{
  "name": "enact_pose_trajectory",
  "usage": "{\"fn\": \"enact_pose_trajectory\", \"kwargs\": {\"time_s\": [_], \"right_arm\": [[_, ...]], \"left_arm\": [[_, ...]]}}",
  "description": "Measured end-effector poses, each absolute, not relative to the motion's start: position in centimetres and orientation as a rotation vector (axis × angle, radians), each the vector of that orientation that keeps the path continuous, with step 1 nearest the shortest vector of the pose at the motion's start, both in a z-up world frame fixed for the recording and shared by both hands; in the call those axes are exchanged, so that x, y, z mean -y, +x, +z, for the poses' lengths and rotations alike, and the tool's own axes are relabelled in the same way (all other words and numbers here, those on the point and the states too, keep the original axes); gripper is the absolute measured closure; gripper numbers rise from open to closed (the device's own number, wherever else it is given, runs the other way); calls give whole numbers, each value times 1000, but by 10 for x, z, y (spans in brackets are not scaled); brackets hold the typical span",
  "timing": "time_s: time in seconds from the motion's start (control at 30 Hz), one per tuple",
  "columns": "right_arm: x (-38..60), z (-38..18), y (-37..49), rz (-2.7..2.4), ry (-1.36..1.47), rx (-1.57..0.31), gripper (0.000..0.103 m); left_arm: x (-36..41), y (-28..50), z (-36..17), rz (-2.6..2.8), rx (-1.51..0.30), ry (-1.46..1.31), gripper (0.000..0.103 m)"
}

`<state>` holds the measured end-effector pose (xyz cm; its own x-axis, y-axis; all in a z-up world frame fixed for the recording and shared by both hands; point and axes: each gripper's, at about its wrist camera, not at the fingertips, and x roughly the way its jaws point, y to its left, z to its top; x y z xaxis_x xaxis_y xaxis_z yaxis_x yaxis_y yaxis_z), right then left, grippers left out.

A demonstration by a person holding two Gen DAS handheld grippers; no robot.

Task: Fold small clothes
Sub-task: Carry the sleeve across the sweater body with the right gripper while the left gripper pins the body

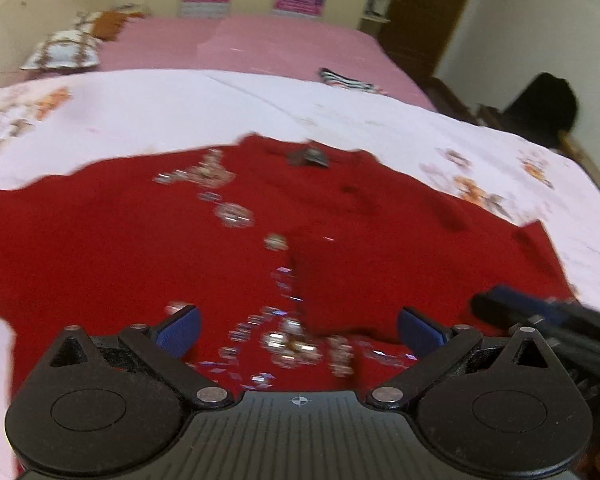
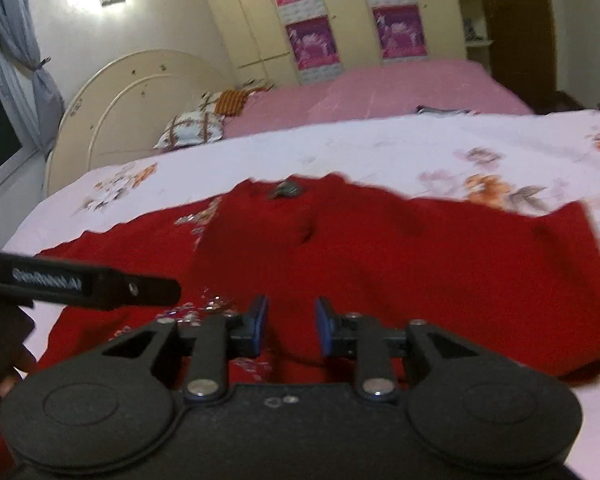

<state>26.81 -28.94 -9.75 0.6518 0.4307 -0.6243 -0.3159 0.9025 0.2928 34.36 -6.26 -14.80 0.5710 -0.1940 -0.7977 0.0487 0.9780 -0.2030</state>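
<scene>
A wide bed (image 2: pixel 420 84) fills the room, its far part covered in plain pink and its near part by a white sheet (image 1: pixel 180 112) printed with orange and grey flowers. Behind it stand a cream arched headboard (image 2: pixel 132 100) and a cream wardrobe (image 2: pixel 340 12) with purple panels on its doors. A red top (image 1: pixel 120 240) lies spread flat on the white sheet, its neck pointing away from the cameras, a line of shiny beadwork running down the front; one side of it is folded in over the middle, so a straight red edge crosses the chest. Both views are blurred, and finer detail of the cloth cannot be made out. A patterned pillow (image 1: pixel 62 51) rests near the headboard, and a small striped piece of clothing (image 1: pixel 348 80) lies on the pink cover beyond the sheet. The left gripper (image 1: pixel 299 330) hovers over the lower hem of the top with its blue-padded fingers wide apart and nothing between them. The right gripper (image 2: pixel 291 326) sits just beside it over the same hem, its fingers drawn closer but with a clear gap, red cloth showing beneath; whether they touch the cloth cannot be told.
</scene>
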Motion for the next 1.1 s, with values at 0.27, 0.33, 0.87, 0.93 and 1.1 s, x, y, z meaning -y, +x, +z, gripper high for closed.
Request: {"fn": "enact_pose_trajectory", "kwargs": {"time_s": [0.27,0.33,0.87,0.93,1.1], "right_arm": [[359,-104,226,206,75,-692,63],[373,-110,220,176,104,-710,62],[386,-123,207,115,120,-743,55],[387,-126,208,98,119,-751,51],[392,-131,212,43,116,-761,48]], "left_arm": [[72,355,-176,-189,-992,-363,0],[72,355,-180,-187,-981,-403,1],[70,354,-187,-228,-889,-636,85],[65,355,-181,-219,-866,-644,92],[34,351,-157,-164,-764,-640,92]]}}
